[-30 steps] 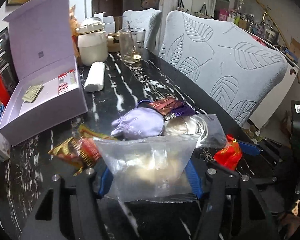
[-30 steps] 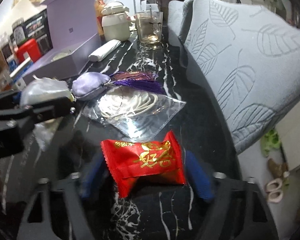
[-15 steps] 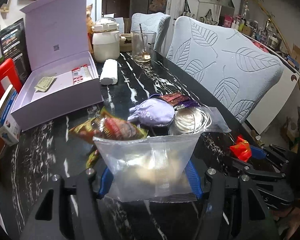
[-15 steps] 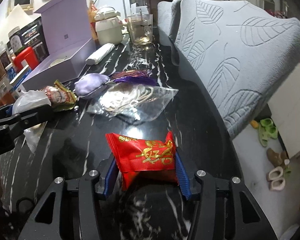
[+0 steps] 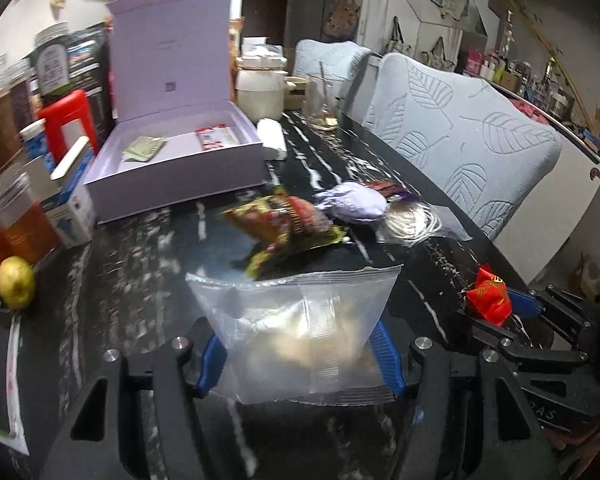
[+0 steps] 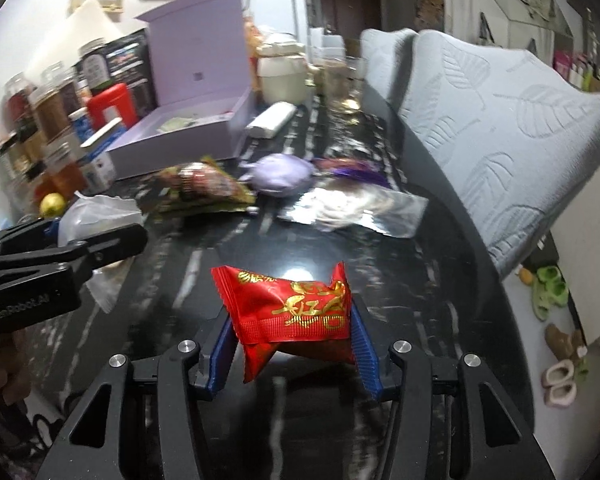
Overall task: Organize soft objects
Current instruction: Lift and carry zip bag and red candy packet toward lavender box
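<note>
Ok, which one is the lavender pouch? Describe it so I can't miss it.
Start at the open lilac box on the black marble table. In front of its right corner lie three loose items in a row. The lavender pouch is the middle one: plump, matte fabric, between a red-and-yellow snack packet and a clear bag of white cord.

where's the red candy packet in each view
Left wrist view: the red candy packet sits at lower right, pinched in the right tool.
Right wrist view: it fills the lower centre, between that tool's blue pads.
Shared landmark: the open lilac box, at upper left in both.
</note>
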`<action>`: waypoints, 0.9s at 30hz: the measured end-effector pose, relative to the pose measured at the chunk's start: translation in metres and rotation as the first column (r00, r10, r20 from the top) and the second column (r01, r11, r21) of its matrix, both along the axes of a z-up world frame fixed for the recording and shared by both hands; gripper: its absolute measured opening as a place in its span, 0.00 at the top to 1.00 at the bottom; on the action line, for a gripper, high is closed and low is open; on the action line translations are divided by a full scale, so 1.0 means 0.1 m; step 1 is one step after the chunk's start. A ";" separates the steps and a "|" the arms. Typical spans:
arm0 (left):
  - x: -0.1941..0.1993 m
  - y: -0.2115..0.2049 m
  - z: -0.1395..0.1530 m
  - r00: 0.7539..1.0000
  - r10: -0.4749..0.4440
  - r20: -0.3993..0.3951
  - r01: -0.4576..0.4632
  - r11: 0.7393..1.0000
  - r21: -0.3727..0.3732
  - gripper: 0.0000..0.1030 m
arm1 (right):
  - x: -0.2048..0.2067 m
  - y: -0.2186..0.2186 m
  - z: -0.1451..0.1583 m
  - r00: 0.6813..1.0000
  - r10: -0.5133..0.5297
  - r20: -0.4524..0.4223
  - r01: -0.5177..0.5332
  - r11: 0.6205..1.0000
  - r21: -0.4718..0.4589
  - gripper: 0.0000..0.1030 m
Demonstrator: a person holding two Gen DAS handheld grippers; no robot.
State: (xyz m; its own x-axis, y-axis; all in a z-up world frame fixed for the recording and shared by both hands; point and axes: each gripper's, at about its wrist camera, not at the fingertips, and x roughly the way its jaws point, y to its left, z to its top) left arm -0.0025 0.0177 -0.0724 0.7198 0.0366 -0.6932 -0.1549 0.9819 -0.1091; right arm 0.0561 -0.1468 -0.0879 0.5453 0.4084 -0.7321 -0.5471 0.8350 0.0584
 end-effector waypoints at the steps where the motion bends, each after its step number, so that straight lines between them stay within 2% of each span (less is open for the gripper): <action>1: -0.06 0.04 0.01 1.000 0.010 0.004 -0.010 1.000 0.001 0.40 | -0.05 0.05 0.02 1.000 0.014 0.004 -0.014 1.000 0.005 0.50; 9: -0.39 0.27 0.06 0.997 0.073 0.030 -0.073 0.997 0.002 0.40 | -0.34 0.38 0.09 0.993 0.110 0.028 -0.111 0.993 0.028 0.50; 18: -0.74 0.58 0.17 0.984 0.162 0.069 -0.162 0.987 0.001 0.40 | -0.63 0.77 0.21 0.970 0.235 0.054 -0.238 0.969 0.061 0.50; 27: -0.74 0.83 0.47 0.973 0.186 0.134 -0.189 0.982 0.015 0.40 | -0.69 1.12 0.42 0.943 0.316 0.107 -0.326 0.941 0.094 0.50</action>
State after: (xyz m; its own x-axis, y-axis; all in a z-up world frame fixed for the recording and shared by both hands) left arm -0.0769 0.1006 -0.0258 0.7831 0.1970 -0.5898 -0.3226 0.9396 -0.1144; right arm -0.0134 -0.0348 -0.0461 0.4329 0.6467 -0.6279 -0.7919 0.6057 0.0778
